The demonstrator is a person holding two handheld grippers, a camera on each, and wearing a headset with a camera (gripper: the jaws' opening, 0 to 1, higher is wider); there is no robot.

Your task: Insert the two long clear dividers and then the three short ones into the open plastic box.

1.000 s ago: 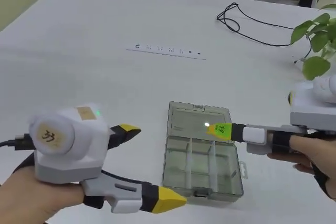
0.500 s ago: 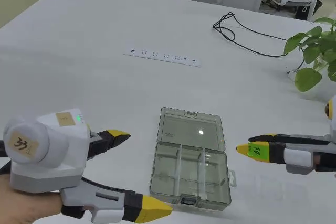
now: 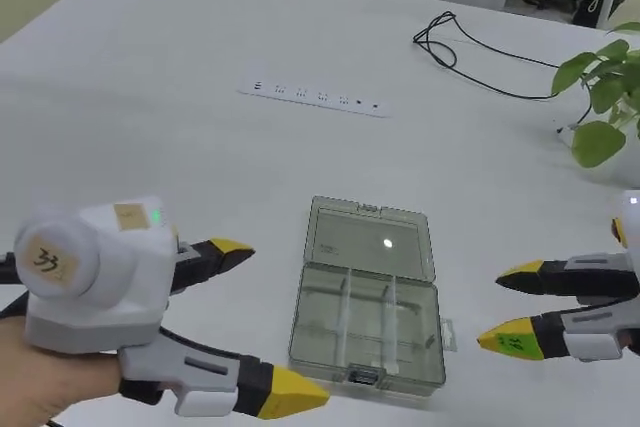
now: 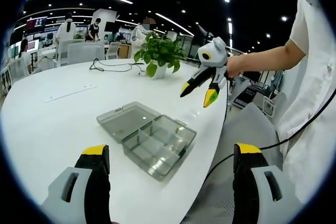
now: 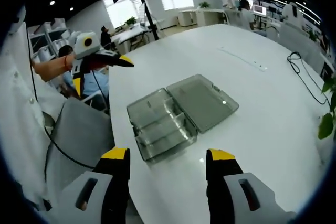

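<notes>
The clear plastic box lies open on the white table, its lid flat behind it. Two long clear dividers stand inside it, running front to back; cross pieces are too faint to tell. My left gripper hovers open just left of the box with nothing in it. My right gripper is open and empty to the right of the box. The left gripper view looks over the box between its own jaws to the right gripper. In the right gripper view the box lies ahead of my right gripper.
A white power strip lies on the table beyond the box. A black cable loops at the far right, by a green plant. The table's near edge runs close to the box's front. People and desks fill the room behind.
My right gripper has drawn back to the right, off the box, and its jaws now stand apart. The left gripper has stayed beside the box, open.
</notes>
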